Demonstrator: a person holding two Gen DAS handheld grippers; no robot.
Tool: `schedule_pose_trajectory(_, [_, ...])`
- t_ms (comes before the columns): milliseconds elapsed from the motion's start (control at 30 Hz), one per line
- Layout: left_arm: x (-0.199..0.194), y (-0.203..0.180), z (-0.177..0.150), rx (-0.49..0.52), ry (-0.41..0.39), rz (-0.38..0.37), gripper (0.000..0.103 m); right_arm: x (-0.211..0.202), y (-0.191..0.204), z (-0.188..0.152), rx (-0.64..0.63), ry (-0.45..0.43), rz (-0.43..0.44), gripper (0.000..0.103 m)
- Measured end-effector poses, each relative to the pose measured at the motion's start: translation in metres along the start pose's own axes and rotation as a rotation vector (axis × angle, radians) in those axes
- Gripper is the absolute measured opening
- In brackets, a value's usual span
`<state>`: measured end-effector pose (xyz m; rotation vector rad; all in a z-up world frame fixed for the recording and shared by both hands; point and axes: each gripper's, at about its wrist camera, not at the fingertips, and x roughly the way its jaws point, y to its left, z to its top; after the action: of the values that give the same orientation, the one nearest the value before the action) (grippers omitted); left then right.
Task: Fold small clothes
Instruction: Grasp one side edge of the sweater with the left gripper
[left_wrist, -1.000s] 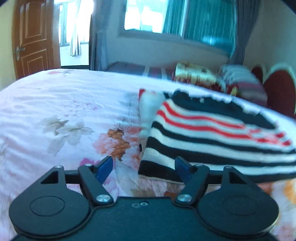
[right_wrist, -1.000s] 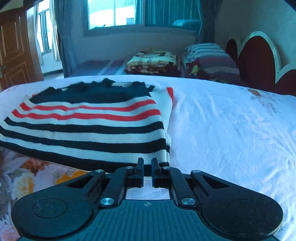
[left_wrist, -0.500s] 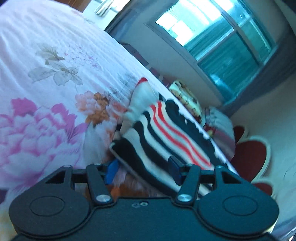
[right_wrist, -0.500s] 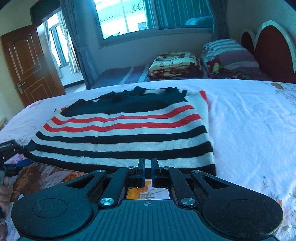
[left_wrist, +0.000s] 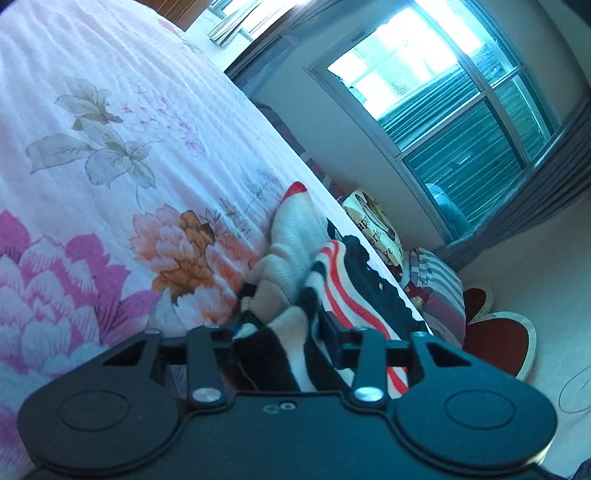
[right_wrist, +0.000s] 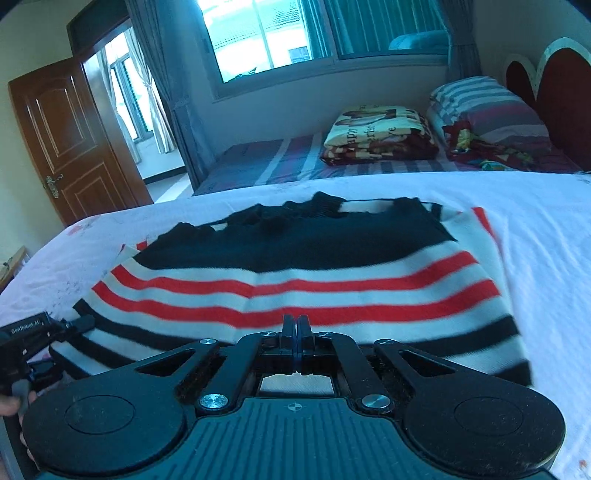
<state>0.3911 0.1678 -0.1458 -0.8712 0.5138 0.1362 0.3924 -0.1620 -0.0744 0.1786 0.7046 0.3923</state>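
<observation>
While the black, white and red striped knit sweater (right_wrist: 295, 273) lies flat on the floral-sheeted bed (left_wrist: 110, 155), the left gripper (left_wrist: 280, 328) is closing its fingers around the sweater's bunched corner; the right gripper (right_wrist: 294, 332) hovers over the hem, fingers pressed together, empty.

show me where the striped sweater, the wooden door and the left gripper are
striped sweater (right_wrist: 295, 291): right wrist view, on a red stripe.
wooden door (right_wrist: 70, 144): right wrist view, middle panel.
left gripper (left_wrist: 280, 332): left wrist view, between its fingertips, closing on sweater.
</observation>
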Motion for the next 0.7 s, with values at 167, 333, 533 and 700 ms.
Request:
schedule_pose_trajectory(167, [0.002, 0.003, 0.001, -0.001, 0.006, -0.009, 0.028, 0.021, 0.011, 0.007, -0.013, 0.006, 0.018, 0.0])
schedule_pose_trajectory(333, [-0.015, 0.005, 0.005, -0.058, -0.039, -0.101, 0.019, 0.027, 0.015, 0.009, -0.022, -0.002, 0.022, 0.0])
schedule_pose_trajectory(533, [-0.008, 0.022, -0.002, -0.099, -0.006, -0.077, 0.018, 0.037, 0.012, 0.004, -0.048, 0.019, 0.014, 0.0])
schedule_pose_trajectory(700, [-0.005, 0.024, 0.0, -0.111, -0.001, -0.085, 0.018, 0.046, 0.016, 0.001, -0.059, 0.022, 0.07, 0.0])
